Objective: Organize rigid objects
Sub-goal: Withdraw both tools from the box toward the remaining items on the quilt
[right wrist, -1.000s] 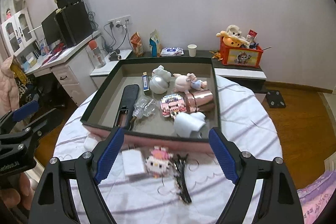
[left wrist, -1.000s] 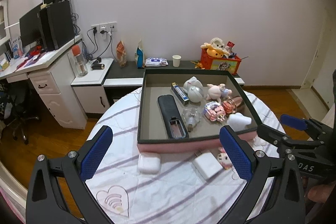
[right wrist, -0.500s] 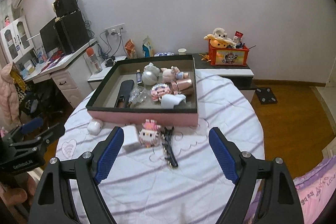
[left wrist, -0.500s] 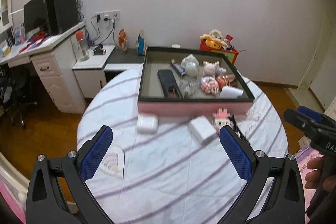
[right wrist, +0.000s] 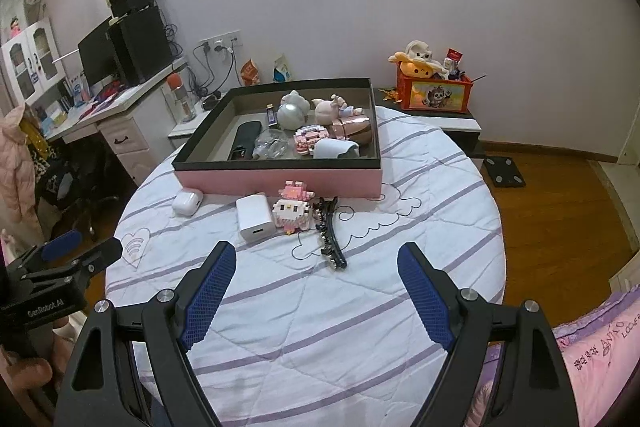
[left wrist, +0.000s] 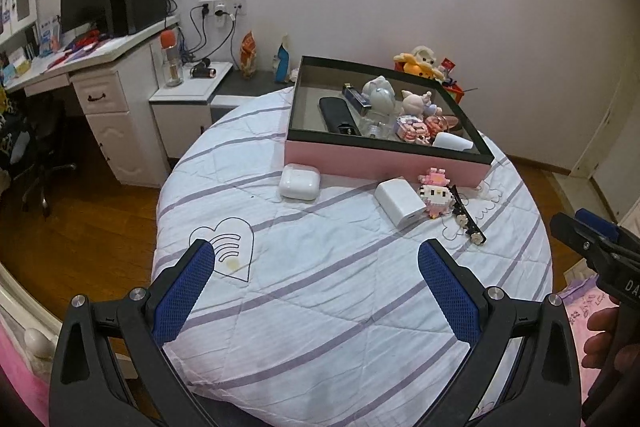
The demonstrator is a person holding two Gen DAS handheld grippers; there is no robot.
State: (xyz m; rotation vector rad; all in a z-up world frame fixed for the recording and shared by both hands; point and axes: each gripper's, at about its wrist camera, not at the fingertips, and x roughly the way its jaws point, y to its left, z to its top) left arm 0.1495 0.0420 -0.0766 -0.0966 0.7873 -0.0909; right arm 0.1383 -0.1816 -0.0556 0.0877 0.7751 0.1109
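Left wrist view
Left tool [left wrist: 316, 291]: I see my blue-padded fingers spread wide with nothing between them, hanging over the near part of the round bench [left wrist: 320, 307] under its white quilted cover with lilac stripes.
Tray: the pink-sided, black-rimmed shallow box [left wrist: 380, 163] sits at the far side of the bench, holding a long black remote control [left wrist: 336, 111], a grey round figurine [left wrist: 380, 99], a pale pink plush pig [left wrist: 416, 103] and other small items.
Loose things: a white glossy earbud case [left wrist: 300, 182] lies just in front of the box's left corner; a white square charger block [left wrist: 400, 202] lies to its right, touching a pink-and-white brick-built character toy [left wrist: 436, 193]; a black hair clip with small flowers [left wrist: 466, 217] lies just right of the toy.
Right tool [left wrist: 592, 239]: I see it at the frame's right edge, off the bench.

Right wrist view
Right tool [right wrist: 316, 291]: my fingers stand wide apart, gripping nothing, above the near bench cover.
Loose things: hair clip [right wrist: 330, 235] lies nearest, ahead of my tool; toy [right wrist: 292, 209] and charger block [right wrist: 256, 219] sit side by side left of it; earbud case [right wrist: 188, 202] is further left, near the box [right wrist: 280, 179].
Left tool [right wrist: 80, 251]: visible at the left edge, beside the bench; its spread is unclear from here.
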